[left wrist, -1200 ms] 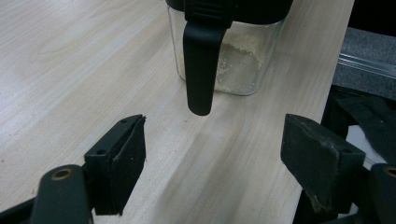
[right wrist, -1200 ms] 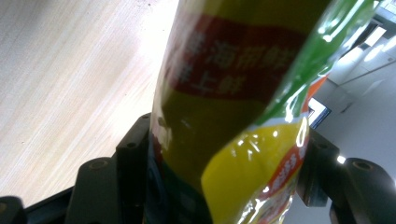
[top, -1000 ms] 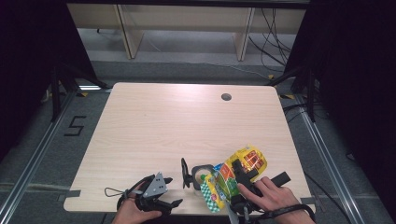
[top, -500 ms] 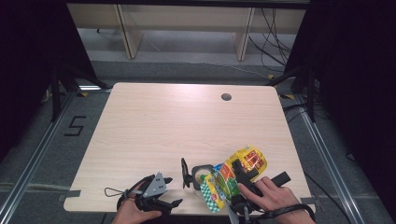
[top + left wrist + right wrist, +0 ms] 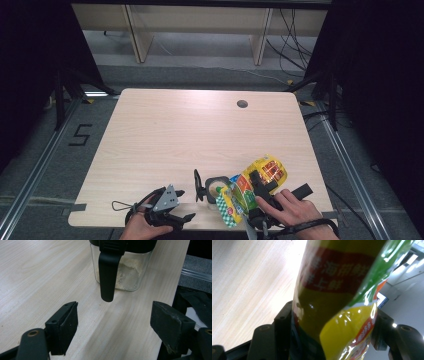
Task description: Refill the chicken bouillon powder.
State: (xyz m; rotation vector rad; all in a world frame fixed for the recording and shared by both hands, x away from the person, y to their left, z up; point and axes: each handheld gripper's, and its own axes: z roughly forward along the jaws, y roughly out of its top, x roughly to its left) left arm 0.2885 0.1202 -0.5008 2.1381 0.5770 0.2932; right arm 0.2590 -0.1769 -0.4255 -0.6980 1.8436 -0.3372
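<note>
A yellow and green snack bag (image 5: 252, 187) with red print hangs tilted over a clear jar (image 5: 216, 189) near the table's front edge. My right gripper (image 5: 257, 192) is shut on the snack bag (image 5: 337, 302), squeezing it between both jaws. The jar (image 5: 122, 272) holds a little pale powder and has a black hinged lid with a black handle (image 5: 108, 272) hanging down its side. To the jar's left, my left gripper (image 5: 181, 206) rests low by the table edge. Its jaws stand wide apart (image 5: 113, 327), aimed at the handle, with nothing between them.
The wooden table (image 5: 200, 130) has a round cable hole (image 5: 242, 104) at the back right. Black curtains flank both sides, with a shelf frame and cables on the floor behind. The table's right edge (image 5: 180, 272) lies just beyond the jar.
</note>
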